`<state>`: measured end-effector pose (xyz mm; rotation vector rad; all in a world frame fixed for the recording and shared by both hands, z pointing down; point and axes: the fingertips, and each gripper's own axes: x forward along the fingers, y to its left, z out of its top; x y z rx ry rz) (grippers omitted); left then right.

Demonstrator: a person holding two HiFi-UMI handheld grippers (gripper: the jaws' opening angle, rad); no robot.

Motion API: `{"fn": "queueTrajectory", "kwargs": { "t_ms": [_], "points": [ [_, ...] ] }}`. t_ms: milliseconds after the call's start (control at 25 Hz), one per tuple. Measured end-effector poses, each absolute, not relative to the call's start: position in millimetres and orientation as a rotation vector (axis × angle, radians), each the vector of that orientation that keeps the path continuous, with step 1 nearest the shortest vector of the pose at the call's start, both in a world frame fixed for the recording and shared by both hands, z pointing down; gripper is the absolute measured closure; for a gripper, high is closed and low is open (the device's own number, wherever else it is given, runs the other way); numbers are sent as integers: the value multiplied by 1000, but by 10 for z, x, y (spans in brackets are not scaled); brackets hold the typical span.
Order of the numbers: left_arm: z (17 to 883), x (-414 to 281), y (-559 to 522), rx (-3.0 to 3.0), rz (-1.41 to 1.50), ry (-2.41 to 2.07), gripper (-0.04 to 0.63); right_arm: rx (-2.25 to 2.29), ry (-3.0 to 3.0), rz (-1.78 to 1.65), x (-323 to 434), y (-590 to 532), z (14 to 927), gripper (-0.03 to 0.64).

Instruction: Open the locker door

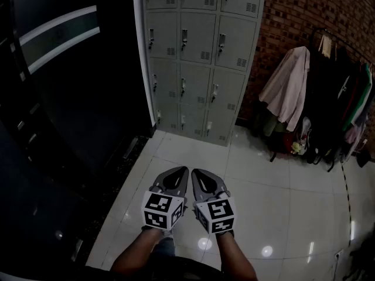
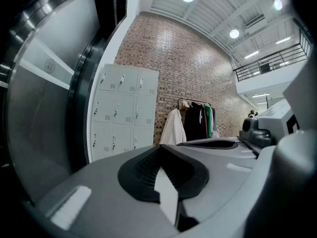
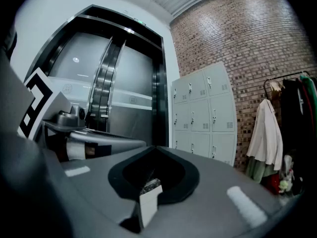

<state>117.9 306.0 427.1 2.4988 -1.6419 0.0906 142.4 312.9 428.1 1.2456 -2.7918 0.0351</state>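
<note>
A grey bank of lockers [image 1: 196, 57] stands against the brick wall ahead, all doors closed, each with a small handle on its left side. The lockers [image 2: 121, 110] also show in the left gripper view, and the lockers [image 3: 203, 115] in the right gripper view. My left gripper [image 1: 177, 173] and right gripper [image 1: 197, 175] hang side by side over the white tiled floor, well short of the lockers. Both are shut with nothing between their jaws.
A dark revolving door [image 1: 70, 86] fills the left side. A clothes rack [image 1: 328, 92] with several coats stands against the brick wall [image 1: 304, 16] at the right. White floor tiles [image 1: 193, 151] lie between me and the lockers.
</note>
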Motion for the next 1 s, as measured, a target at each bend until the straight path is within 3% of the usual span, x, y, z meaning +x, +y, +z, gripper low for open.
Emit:
{"fn": "queueTrajectory", "kwargs": {
  "t_ms": [1000],
  "points": [
    [4059,-158,279,2547,30,-1578,589,1361,-2718,-24,145,390,4037,617]
  ]
}}
